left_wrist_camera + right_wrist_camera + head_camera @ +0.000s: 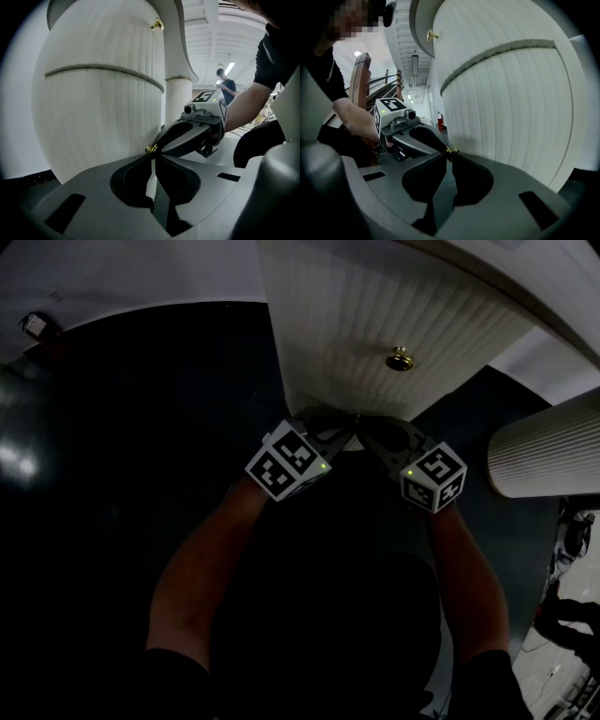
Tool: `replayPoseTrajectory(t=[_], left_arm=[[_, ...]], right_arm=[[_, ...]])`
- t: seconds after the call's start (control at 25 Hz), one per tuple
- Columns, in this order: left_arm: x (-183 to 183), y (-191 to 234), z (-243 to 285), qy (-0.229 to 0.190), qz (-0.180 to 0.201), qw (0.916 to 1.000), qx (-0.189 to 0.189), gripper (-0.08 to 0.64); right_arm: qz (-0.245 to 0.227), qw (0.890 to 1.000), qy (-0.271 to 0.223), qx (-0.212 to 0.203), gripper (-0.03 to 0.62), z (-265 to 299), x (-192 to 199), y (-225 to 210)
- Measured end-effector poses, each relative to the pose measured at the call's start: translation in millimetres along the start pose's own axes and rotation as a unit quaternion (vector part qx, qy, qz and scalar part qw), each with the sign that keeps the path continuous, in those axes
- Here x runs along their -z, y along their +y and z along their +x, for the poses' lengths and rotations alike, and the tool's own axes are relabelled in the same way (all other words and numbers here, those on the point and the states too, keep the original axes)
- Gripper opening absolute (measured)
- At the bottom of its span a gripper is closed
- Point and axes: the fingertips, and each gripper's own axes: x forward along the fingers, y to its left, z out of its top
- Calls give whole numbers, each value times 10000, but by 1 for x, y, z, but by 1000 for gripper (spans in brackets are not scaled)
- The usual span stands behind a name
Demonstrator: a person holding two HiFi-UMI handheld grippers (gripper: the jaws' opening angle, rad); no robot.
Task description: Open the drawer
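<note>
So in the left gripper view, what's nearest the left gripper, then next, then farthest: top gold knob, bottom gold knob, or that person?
1. Bottom gold knob: right at the left gripper's jaws.
2. Top gold knob: higher up the white cabinet.
3. Person: far back, at the right.

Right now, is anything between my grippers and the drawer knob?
Nothing visible. The left gripper and right gripper both have their tips closed on the small gold knob of the lower drawer.
</note>
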Motion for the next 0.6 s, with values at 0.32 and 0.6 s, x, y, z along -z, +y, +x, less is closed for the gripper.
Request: replayPoseTrajectory(t=[0.32, 0.6], left_arm=[[5, -27, -7, 51, 172, 9996, 227, 31], [15, -57, -23, 154, 128, 9991, 378, 31]], right_arm=[[-86, 9998, 5, -154, 38, -14, 10, 23], [-51, 9994, 269, -188, 38, -25, 18, 56]])
